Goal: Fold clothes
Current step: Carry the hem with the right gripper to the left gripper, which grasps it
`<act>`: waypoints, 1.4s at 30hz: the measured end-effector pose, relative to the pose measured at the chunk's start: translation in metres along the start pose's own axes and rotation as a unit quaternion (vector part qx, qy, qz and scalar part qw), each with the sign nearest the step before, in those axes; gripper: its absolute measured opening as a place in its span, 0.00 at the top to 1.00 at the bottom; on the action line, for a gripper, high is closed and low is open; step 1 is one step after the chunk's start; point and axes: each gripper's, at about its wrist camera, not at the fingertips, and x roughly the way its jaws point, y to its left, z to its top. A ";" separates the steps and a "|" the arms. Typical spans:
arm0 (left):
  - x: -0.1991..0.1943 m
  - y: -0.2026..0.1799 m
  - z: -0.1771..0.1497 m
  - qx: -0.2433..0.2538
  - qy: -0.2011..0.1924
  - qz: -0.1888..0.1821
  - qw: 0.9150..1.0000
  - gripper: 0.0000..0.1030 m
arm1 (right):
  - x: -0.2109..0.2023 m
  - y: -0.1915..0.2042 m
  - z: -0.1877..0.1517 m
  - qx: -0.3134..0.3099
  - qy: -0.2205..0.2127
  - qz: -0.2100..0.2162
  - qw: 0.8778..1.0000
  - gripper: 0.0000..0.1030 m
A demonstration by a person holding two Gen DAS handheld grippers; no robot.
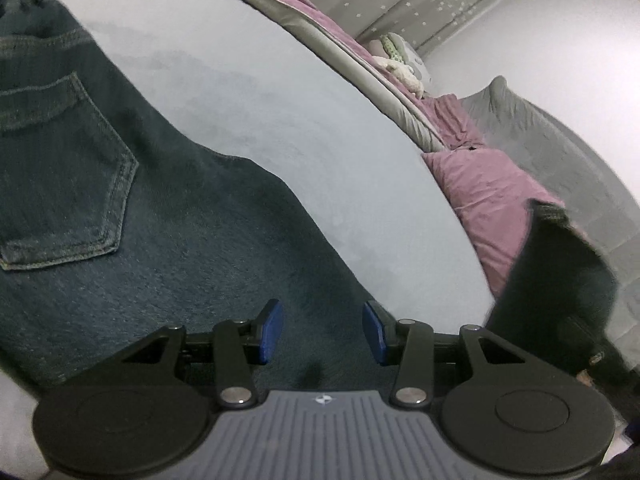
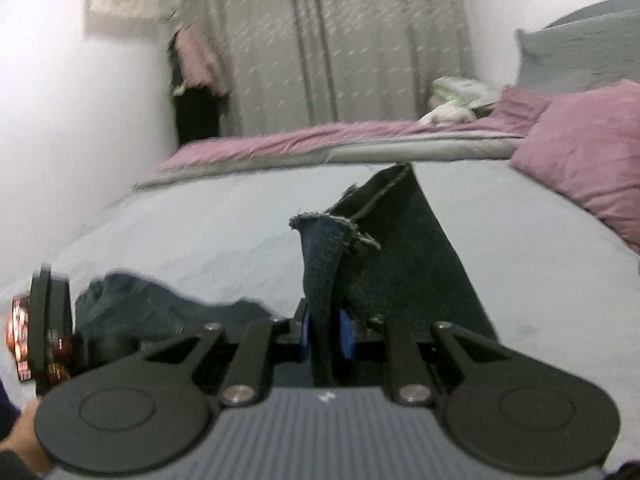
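Dark blue jeans (image 1: 168,232) lie spread on the pale bed sheet (image 1: 280,112), back pocket (image 1: 60,176) up at the left. My left gripper (image 1: 323,330) hovers open just above the denim, its blue pads (image 1: 272,332) apart with nothing between them. In the right wrist view my right gripper (image 2: 326,334) is shut on a raised leg end of the jeans (image 2: 320,264), whose frayed hem (image 2: 320,220) sticks up in front of it. More of the jeans (image 2: 160,304) lies bunched at the lower left. The lifted dark leg also shows at the right of the left wrist view.
Purple pillows (image 2: 588,164) and a purple-grey duvet (image 2: 320,140) lie at the bed's far side, with a small soft toy (image 2: 452,108). Grey curtains (image 2: 340,40) hang behind. The left gripper's body (image 2: 44,328) and a hand (image 2: 24,432) show at the lower left.
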 end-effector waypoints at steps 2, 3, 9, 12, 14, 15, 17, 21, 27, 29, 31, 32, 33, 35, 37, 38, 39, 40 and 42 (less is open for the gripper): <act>0.001 0.005 0.002 -0.018 0.000 -0.009 1.000 0.59 | 0.011 0.010 -0.007 -0.020 0.018 0.009 1.000 0.86; 0.001 0.009 0.003 -0.029 0.000 -0.013 0.999 0.58 | 0.017 0.014 -0.010 -0.029 0.027 0.013 0.999 0.86; 0.005 0.031 0.007 -0.100 0.004 -0.040 0.994 0.59 | 0.043 0.036 -0.032 -0.077 0.078 0.035 0.993 0.86; 0.008 0.037 0.005 -0.115 0.009 -0.038 0.993 0.59 | 0.051 0.047 -0.044 -0.103 0.096 0.040 0.989 0.86; 0.010 0.038 0.004 -0.120 0.011 -0.040 0.992 0.59 | 0.053 0.050 -0.049 -0.115 0.105 0.044 0.987 0.86; 0.011 0.039 0.003 -0.123 0.011 -0.043 0.991 0.59 | 0.054 0.049 -0.051 -0.116 0.112 0.050 0.986 0.86; 0.012 0.040 0.003 -0.129 0.012 -0.048 0.990 0.59 | 0.054 0.048 -0.053 -0.112 0.127 0.071 0.983 0.85; 0.018 0.043 0.004 -0.137 0.015 -0.054 0.989 0.59 | 0.049 0.046 -0.056 -0.113 0.152 0.125 0.974 0.75; 0.021 0.045 0.007 -0.142 0.022 -0.062 0.988 0.58 | 0.034 0.030 -0.062 -0.100 0.179 0.217 0.954 0.53; 0.022 0.045 0.008 -0.145 0.025 -0.062 0.987 0.58 | 0.034 0.022 -0.059 -0.090 0.185 0.219 0.954 0.53; 0.023 0.043 0.009 -0.140 0.030 -0.056 0.988 0.58 | 0.034 0.013 -0.056 -0.085 0.179 0.214 0.956 0.53; 0.024 0.041 0.010 -0.135 0.032 -0.052 0.989 0.58 | 0.036 0.008 -0.055 -0.078 0.178 0.209 0.958 0.53; 0.024 0.039 0.010 -0.130 0.034 -0.047 0.990 0.58 | 0.037 0.003 -0.054 -0.071 0.177 0.205 0.960 0.53; 0.025 0.035 0.011 -0.124 0.036 -0.039 0.991 0.57 | 0.041 -0.006 -0.052 -0.058 0.174 0.196 0.963 0.53; 0.026 0.031 0.012 -0.118 0.038 -0.032 0.992 0.57 | 0.045 -0.004 -0.051 -0.057 0.168 0.191 0.965 0.53; 0.026 0.030 0.012 -0.115 0.039 -0.028 0.992 0.57 | 0.045 -0.001 -0.052 -0.063 0.164 0.189 0.966 0.53; 0.026 0.029 0.012 -0.111 0.039 -0.024 0.993 0.57 | 0.044 0.003 -0.051 -0.076 0.153 0.186 0.968 0.53; 0.025 0.028 0.011 -0.107 0.039 -0.021 0.993 0.57 | 0.043 0.008 -0.050 -0.089 0.143 0.182 0.969 0.53; 0.024 0.026 0.010 -0.100 0.039 -0.015 0.994 0.57 | 0.036 0.018 -0.050 -0.120 0.115 0.179 0.970 0.53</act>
